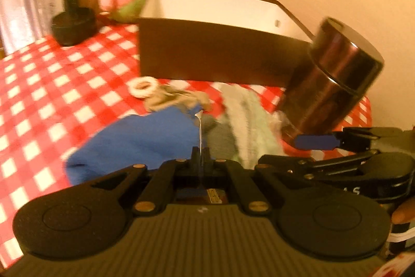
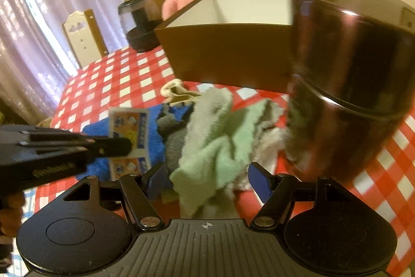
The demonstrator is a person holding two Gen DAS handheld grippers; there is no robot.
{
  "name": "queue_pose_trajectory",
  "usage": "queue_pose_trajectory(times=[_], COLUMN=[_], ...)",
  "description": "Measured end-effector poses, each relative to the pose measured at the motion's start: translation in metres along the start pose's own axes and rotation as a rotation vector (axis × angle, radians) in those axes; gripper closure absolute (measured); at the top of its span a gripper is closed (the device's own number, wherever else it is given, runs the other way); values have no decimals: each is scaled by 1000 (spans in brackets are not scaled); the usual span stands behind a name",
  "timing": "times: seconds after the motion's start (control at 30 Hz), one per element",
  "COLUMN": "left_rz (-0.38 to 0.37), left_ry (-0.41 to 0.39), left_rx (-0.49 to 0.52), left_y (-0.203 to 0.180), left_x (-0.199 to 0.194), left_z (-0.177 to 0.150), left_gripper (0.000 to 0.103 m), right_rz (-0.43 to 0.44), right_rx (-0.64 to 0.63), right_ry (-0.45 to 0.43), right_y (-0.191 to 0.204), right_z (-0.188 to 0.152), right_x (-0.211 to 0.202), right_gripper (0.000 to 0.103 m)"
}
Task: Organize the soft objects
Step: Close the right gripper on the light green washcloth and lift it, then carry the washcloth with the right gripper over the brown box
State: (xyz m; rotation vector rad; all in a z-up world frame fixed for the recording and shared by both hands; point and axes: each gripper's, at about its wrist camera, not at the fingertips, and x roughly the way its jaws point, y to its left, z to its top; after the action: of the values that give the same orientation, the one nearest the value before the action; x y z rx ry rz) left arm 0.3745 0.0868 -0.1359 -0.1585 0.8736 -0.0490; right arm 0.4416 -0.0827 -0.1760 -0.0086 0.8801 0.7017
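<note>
Between spread right tongs (image 2: pixel 207 179), green cloth (image 2: pixel 223 147), left tongs (image 1: pixel 200 156) pinching a printed card (image 2: pixel 129 133).

You get warm, yellowish room light in both views, moderately bright. Daylight glows through the curtain (image 2: pixel 39 17), left of the brown box (image 2: pixel 228 53), and washes it out. The dark canister (image 2: pixel 347 74) right of the box carries streaky glare. Motion blur smears the cloths (image 1: pixel 246 121) below the box. Fisheye bending curves the wall and checked tablecloth (image 1: pixel 52 85) toward the dark corners.
</note>
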Motion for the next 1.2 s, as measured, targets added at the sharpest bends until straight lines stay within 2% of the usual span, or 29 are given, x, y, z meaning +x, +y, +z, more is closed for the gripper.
queue_pose_trajectory(times=[0.23, 0.33, 0.37, 0.4, 0.5, 0.6, 0.8, 0.97, 1.2], left_rz=[76, 80, 79, 78, 74, 72, 80, 91, 83], left_ry=[-9, -7, -5, -1, 7, 4, -31, -69, -112], left_rx=[-49, -52, -53, -53, -50, -49, -32, -20, -9], left_y=[24, 24, 23, 23, 20, 18, 11, 6, -2], left_x=[-7, -8, -7, -7, -7, -10, -23, -41, -65], left_z=[5, 4, 3, 2, -1, -2, 3, 7, 12], left_gripper=[103, 103, 103, 103, 103, 103, 103, 103, 103], right_rz=[-26, -79, -89, -104, -128, -124, -121, -86, -20], right_rx=[-99, -171, -196, -232, -295, -290, -316, -309, -215], right_ry=[5, 30, 32, 35, 22, -24, -156, -246, -273], right_y=[13, 16, 17, 18, 18, 16, 25, 35, 35], right_z=[5, 2, 0, -3, -7, -6, 0, 3, 13], right_x=[31, 47, 49, 51, 49, 37, 2, -33, -76], right_gripper=[33, 33, 41, 58, 78, 84, 86, 86, 86])
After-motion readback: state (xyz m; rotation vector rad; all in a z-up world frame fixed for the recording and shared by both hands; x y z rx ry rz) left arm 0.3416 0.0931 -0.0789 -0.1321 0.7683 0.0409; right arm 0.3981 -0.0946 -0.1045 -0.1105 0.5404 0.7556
